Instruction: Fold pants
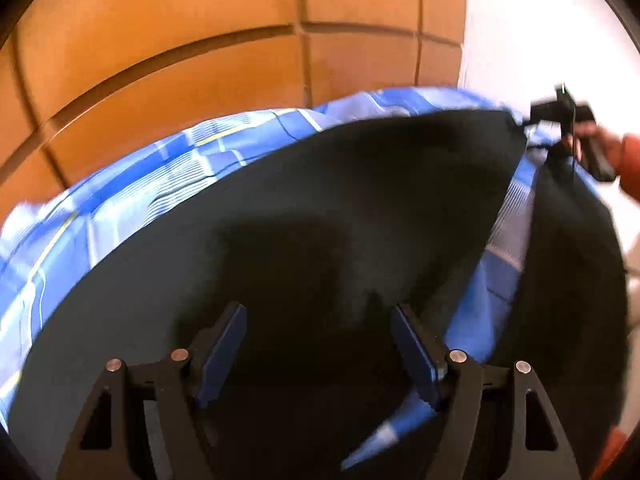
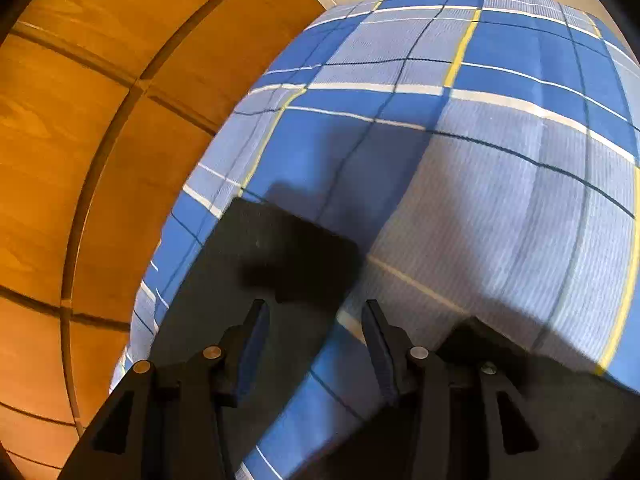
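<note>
Black pants (image 1: 320, 220) lie spread on a blue plaid bedsheet (image 1: 140, 184), the two legs parted by a strip of sheet. My left gripper (image 1: 318, 316) is open just above the near end of one leg, holding nothing. In the left wrist view my right gripper (image 1: 560, 120) shows at the far end of the pants, by the leg ends. In the right wrist view my right gripper (image 2: 316, 312) is open over the sheet (image 2: 480, 140), between the end of one black leg (image 2: 272, 256) and the other leg (image 2: 540, 380) at lower right.
An orange wooden panelled wall (image 1: 200, 40) runs along the far side of the bed and also shows in the right wrist view (image 2: 80, 160). A white wall (image 1: 540, 20) stands at the right. The person's orange sleeve (image 1: 630, 160) is behind the right gripper.
</note>
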A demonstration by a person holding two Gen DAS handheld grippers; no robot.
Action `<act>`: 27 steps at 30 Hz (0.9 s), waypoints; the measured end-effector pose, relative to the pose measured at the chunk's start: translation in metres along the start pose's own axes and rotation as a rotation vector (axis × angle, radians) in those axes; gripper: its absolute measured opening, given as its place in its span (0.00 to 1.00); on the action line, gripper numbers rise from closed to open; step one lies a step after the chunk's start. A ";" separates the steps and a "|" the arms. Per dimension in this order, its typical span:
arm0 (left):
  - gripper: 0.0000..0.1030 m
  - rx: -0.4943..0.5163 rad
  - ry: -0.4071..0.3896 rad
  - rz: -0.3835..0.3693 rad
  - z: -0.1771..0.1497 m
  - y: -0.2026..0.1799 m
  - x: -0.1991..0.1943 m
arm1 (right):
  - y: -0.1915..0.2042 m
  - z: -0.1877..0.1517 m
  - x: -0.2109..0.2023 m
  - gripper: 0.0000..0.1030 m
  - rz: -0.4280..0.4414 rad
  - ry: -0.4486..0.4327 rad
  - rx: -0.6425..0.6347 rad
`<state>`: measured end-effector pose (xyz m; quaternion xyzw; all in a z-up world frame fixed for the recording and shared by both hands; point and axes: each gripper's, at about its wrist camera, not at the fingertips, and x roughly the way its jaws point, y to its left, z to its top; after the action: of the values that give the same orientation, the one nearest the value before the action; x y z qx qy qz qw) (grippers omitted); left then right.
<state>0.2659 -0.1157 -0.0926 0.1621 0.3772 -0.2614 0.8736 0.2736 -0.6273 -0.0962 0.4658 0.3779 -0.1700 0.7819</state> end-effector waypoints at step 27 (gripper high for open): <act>0.04 -0.166 -0.006 -0.241 -0.025 0.014 -0.017 | -0.038 -0.004 -0.036 0.09 0.170 0.046 0.108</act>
<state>0.2499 -0.0861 -0.0950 0.0422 0.4118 -0.3327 0.8473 0.2248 -0.6464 -0.0931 0.5414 0.3453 -0.1125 0.7582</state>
